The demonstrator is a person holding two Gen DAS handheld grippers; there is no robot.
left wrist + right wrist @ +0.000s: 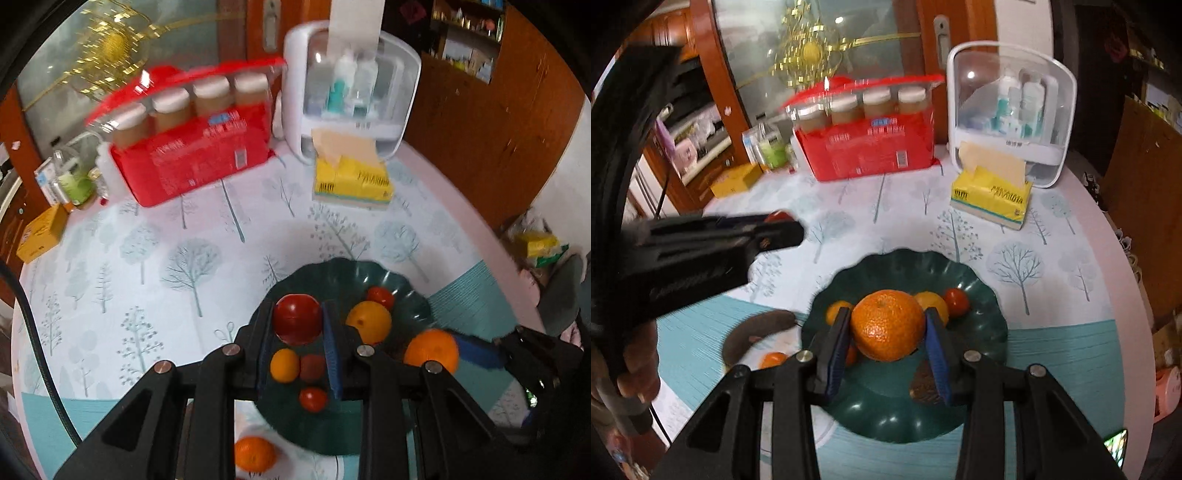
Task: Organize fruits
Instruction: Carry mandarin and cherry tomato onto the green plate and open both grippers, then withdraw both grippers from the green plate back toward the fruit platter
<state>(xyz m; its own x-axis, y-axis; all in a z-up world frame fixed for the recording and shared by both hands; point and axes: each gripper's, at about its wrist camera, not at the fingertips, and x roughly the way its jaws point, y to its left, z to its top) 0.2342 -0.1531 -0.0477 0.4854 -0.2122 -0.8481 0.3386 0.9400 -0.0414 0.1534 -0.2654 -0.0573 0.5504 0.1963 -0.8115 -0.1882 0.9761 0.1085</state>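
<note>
Left claw [297, 325]: pinching a red apple [296, 318] between its blue pads, held above the 9 o'clock side of the bowl
Right claw [886, 326]: pinching a large orange [886, 324] between its blue pads, held over the middle of the bowl
Bowl [332, 432]: dark green, scalloped rim, standing on the tabletop [147, 266] near its front edge
Bowl contents, left wrist view: a yellow-orange fruit [369, 320] at about 1 o'clock, a small tomato [380, 297] just behind it, a small orange [284, 364], a dull red fruit [312, 367] touching it, another small tomato [313, 398] toward 6 o'clock
Outside the bowl: one orange [255, 455] on the tabletop just beside the rim at 7 o'clock
Tabletop cover: pale cloth printed with trees, teal band at the front
Back of tabletop: red jar pack [192, 147] at 11 o'clock, white organiser box [351, 92] at 12 o'clock, yellow tissue pack [351, 181] in front of it
Image quality: motion blur on the far items
</note>
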